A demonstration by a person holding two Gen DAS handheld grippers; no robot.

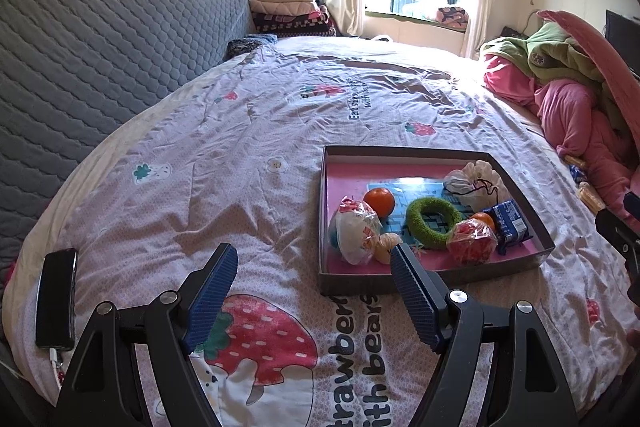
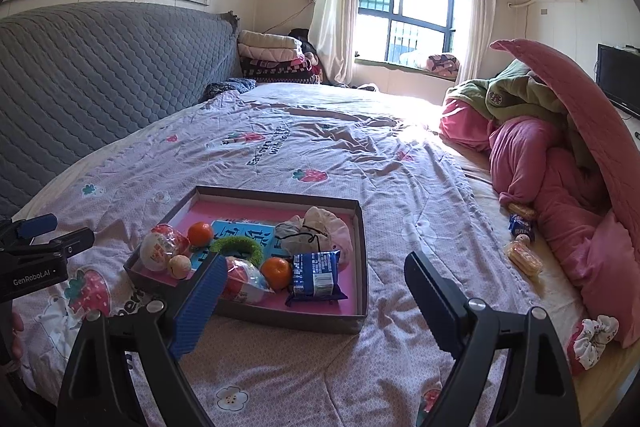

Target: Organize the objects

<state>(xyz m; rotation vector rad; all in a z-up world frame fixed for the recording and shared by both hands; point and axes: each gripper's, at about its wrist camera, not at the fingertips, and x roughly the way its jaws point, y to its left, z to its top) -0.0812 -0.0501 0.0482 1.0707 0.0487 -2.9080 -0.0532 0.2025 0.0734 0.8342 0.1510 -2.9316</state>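
A shallow box with a pink floor (image 1: 436, 153) (image 2: 362, 251) lies on the bed. It holds two oranges (image 1: 379, 201) (image 2: 276, 272), a green ring (image 1: 433, 222) (image 2: 236, 247), a blue snack pack (image 1: 507, 222) (image 2: 316, 273), wrapped snacks (image 1: 354, 233) (image 2: 164, 247) and a white cloth pouch (image 1: 476, 183) (image 2: 320, 231). My left gripper (image 1: 312, 263) is open and empty, low over the quilt in front of the box's near left corner. My right gripper (image 2: 314, 275) is open and empty, in front of the box's near right side.
Loose snack packs (image 2: 522, 257) and a floral scrunchie (image 2: 592, 339) lie at the bed's right edge by piled pink and green bedding (image 2: 560, 147). A black phone (image 1: 56, 297) lies at the left edge. A grey quilted headboard (image 1: 100, 47) stands on the left.
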